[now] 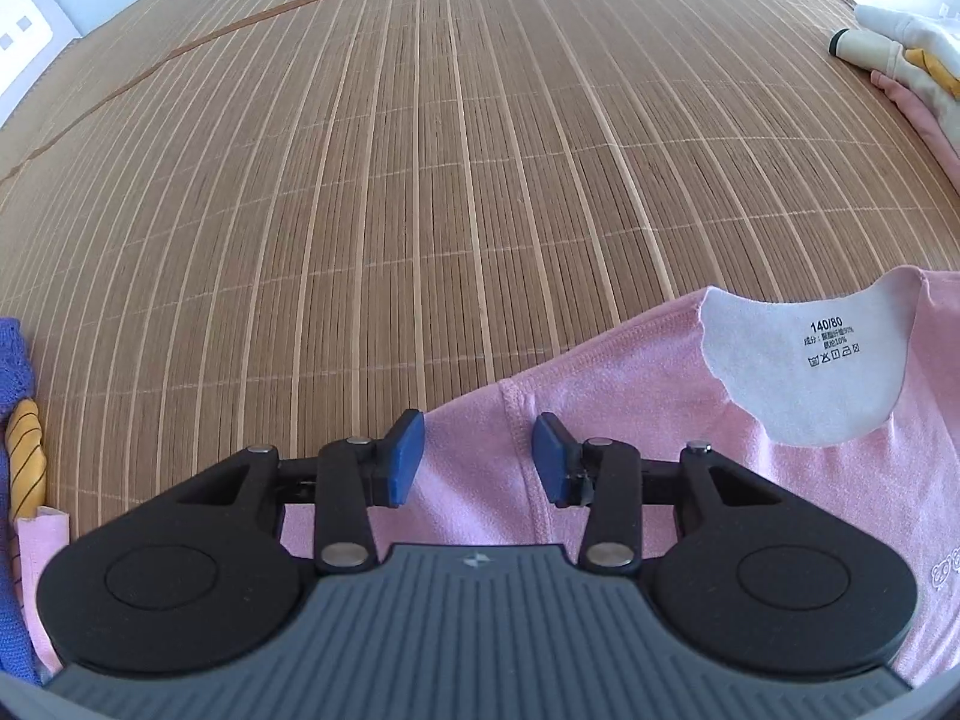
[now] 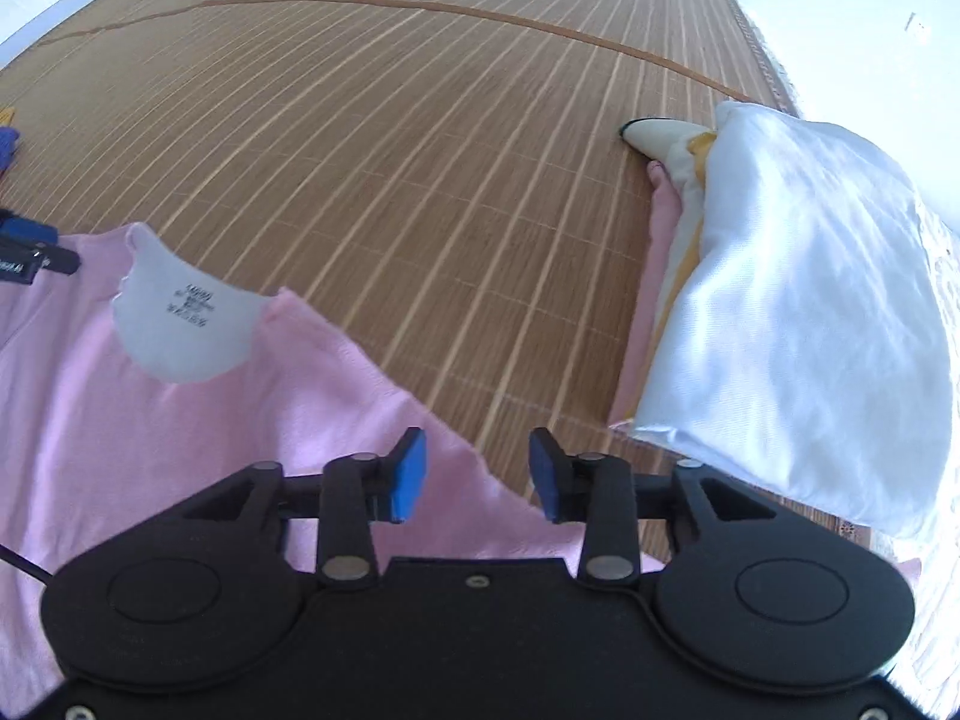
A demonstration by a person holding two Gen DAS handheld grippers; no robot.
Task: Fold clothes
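A pink shirt (image 1: 630, 384) lies flat on a bamboo mat (image 1: 420, 150), its white neck lining with a printed size label (image 1: 834, 342) facing up. My left gripper (image 1: 478, 459) hovers open over the shirt's left shoulder seam, with nothing between its blue pads. In the right wrist view the same pink shirt (image 2: 180, 420) fills the lower left, neck label (image 2: 192, 306) up. My right gripper (image 2: 477, 474) is open above the shirt's right shoulder edge, where cloth meets the mat (image 2: 420, 150). The left gripper's tip (image 2: 30, 258) shows at the far left edge.
A white pillow (image 2: 798, 312) sits at the right on top of folded pink and cream clothes (image 2: 666, 222). The same pile (image 1: 900, 60) shows at the upper right in the left view. Blue, yellow-striped and pink garments (image 1: 24, 456) lie at the left edge.
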